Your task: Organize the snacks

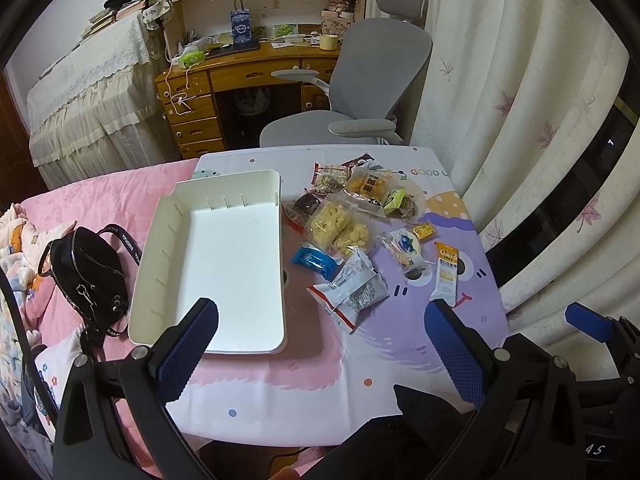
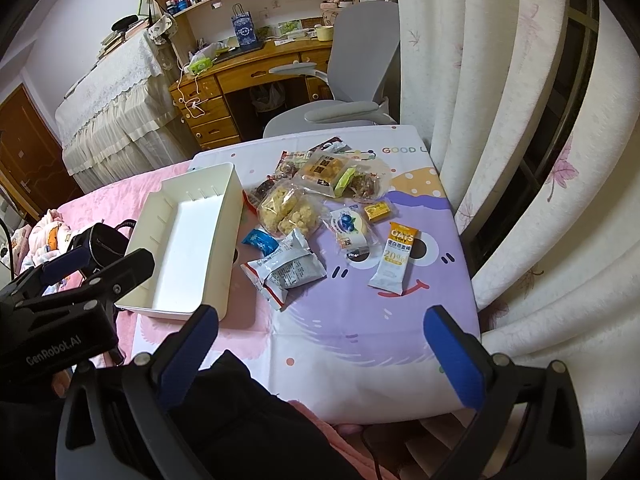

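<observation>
Both the left gripper [image 1: 320, 344] and the right gripper [image 2: 320, 344] hang wide open and empty above the mat [image 1: 400, 360], while the snacks [image 1: 360, 220] lie scattered beside the white tray [image 1: 216, 256], seemingly empty.

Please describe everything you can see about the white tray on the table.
The white tray is a rectangular, shallow box that looks like matte plastic, with rounded corners and small slot ribs along its inner walls. It is empty and upright. It lies flat on the printed cloth, left of the snack pile; no snack clearly touches it. Neither gripper holds it.
</observation>
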Demonstrator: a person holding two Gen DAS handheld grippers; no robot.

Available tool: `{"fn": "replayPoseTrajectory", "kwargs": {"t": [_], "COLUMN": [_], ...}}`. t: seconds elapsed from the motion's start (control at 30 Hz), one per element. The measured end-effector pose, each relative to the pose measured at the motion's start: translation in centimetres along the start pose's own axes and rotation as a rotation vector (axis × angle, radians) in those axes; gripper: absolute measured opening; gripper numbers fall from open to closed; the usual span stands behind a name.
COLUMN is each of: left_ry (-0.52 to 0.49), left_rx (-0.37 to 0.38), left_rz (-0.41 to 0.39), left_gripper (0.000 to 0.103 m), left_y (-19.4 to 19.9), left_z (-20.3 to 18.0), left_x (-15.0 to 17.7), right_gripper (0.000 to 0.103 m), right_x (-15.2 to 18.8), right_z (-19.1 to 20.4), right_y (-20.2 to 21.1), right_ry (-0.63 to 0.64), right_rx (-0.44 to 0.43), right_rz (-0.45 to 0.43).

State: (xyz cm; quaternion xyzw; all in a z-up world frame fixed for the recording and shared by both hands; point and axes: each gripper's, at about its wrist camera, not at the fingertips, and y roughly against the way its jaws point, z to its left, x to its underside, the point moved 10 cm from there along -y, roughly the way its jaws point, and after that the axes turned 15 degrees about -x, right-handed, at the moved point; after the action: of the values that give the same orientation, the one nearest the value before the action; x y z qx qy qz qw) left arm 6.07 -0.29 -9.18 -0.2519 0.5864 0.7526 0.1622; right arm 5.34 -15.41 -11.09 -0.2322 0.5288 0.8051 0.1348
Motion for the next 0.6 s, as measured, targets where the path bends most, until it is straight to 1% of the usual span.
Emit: {"fn": "replayPoseTrajectory", "kwargs": {"t": [0.13,0.37,0.6], "left_ry": [0.000,-0.002,-0.003], "left_rx": [-0.005,-0.006,-0.003], "left_rz": [-0.001,0.002,0.003], "left_gripper": [0.102,0.102,0.102], "left_y": [0.0,-0.7,-0.8], "left_z": [0.0,1.1,1.2], "left_x": [0.0,-0.6,-0.7], "right_gripper": [0.103,0.103,0.103], "right_x": [0.0,0.1,0.3], "right_z": [0.0,0.2,0.3], "right_y": [-0.1,-0.3,-0.5], "right_ry": [-0.001,-0.001,-0.009], "right_rx": [0.001,0.000,0.006], "right_rz": [0.001,0.001,0.002]}}
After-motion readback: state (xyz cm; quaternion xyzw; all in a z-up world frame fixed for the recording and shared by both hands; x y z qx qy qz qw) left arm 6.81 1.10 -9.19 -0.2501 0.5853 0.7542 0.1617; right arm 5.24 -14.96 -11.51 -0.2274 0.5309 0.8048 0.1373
